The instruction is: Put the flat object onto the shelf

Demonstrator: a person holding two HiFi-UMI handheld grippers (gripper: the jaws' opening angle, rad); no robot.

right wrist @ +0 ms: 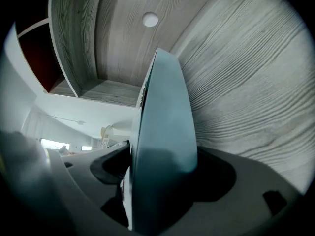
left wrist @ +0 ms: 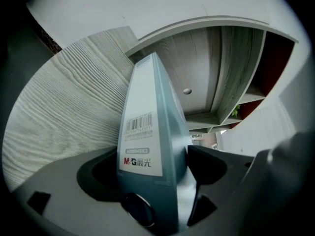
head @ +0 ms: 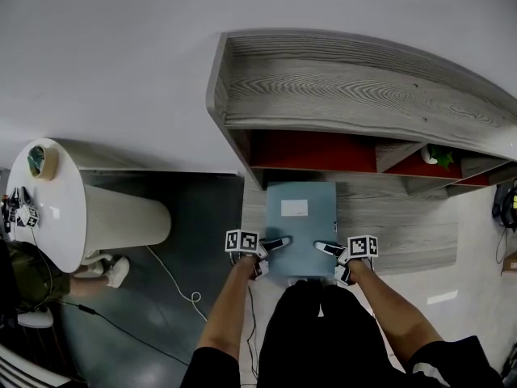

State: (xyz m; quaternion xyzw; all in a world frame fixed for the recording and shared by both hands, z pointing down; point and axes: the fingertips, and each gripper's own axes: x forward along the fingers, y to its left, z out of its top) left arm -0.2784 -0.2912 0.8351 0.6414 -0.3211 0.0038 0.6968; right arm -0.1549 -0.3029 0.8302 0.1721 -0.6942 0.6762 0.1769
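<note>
A flat blue-grey file box [head: 300, 225] with a white label lies on the grey wooden shelf board [head: 388, 217], just below the red-backed compartments. My left gripper [head: 279, 242] holds its near left corner; in the left gripper view the file box [left wrist: 147, 146] fills the jaws of the left gripper [left wrist: 152, 166], whose pads press on it. My right gripper [head: 323, 247] is at the near right corner. In the right gripper view the file box [right wrist: 162, 132] stands between the wide jaws of the right gripper [right wrist: 162, 166], with a dark gap on its right side.
The shelf's upper board [head: 363, 79] overhangs the compartments, and a small green plant [head: 439, 155] sits in one at the right. A round white table [head: 56, 208] with a tape roll [head: 36, 160] stands at the left. A white cable [head: 174, 285] runs over the dark floor.
</note>
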